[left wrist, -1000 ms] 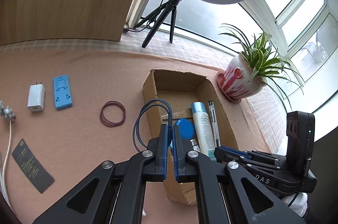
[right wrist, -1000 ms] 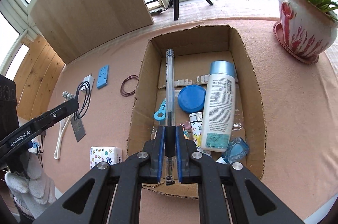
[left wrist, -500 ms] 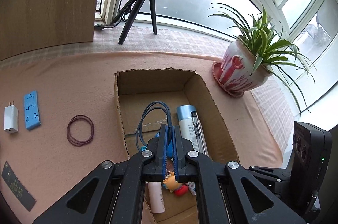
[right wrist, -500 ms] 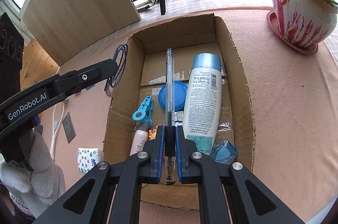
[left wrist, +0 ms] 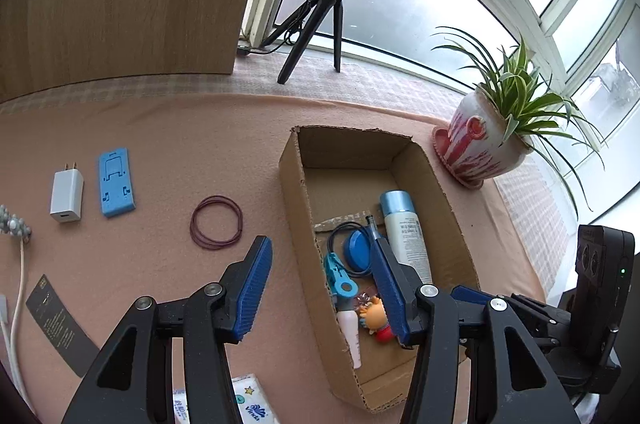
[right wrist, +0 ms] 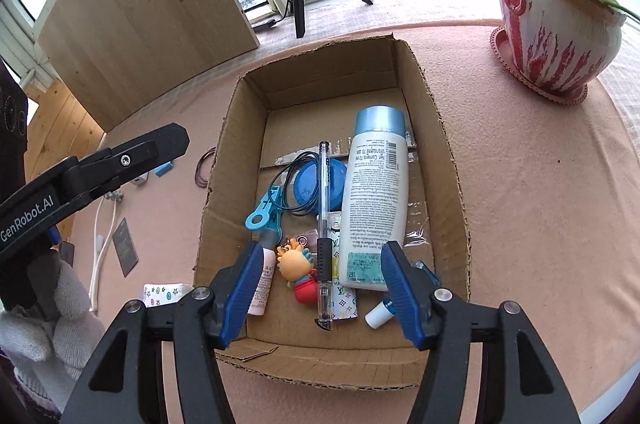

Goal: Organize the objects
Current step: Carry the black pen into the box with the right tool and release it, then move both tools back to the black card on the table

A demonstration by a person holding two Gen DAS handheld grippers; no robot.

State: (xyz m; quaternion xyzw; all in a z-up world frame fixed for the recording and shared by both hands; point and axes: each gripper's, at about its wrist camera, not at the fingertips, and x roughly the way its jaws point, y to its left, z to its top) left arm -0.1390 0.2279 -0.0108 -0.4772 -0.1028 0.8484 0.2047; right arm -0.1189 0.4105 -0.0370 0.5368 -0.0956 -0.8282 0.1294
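L claw (left wrist: pixel 320 288) opening, empty, straddling box wall (left wrist: pixel 304 244), R claw (right wrist: pixel 320 288) opening over pen (right wrist: pixel 323 224)

The cardboard box (right wrist: pixel 448 160) sits mid-frame on the table (right wrist: pixel 540 224); inside it, the pen (right wrist: pixel 323 224) lies left of the bottle (right wrist: pixel 376 208), crossing the round lid (right wrist: pixel 308 180) and cable loop (right wrist: pixel 286 184); the plant pot (right wrist: pixel 552 36) stands upper right; the rubber bands (left wrist: pixel 216 227), phone stand (left wrist: pixel 116 182) and charger (left wrist: pixel 67 198) lie left of the box.

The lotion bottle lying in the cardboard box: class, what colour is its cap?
Light blue; the lotion bottle shows best in the right wrist view.
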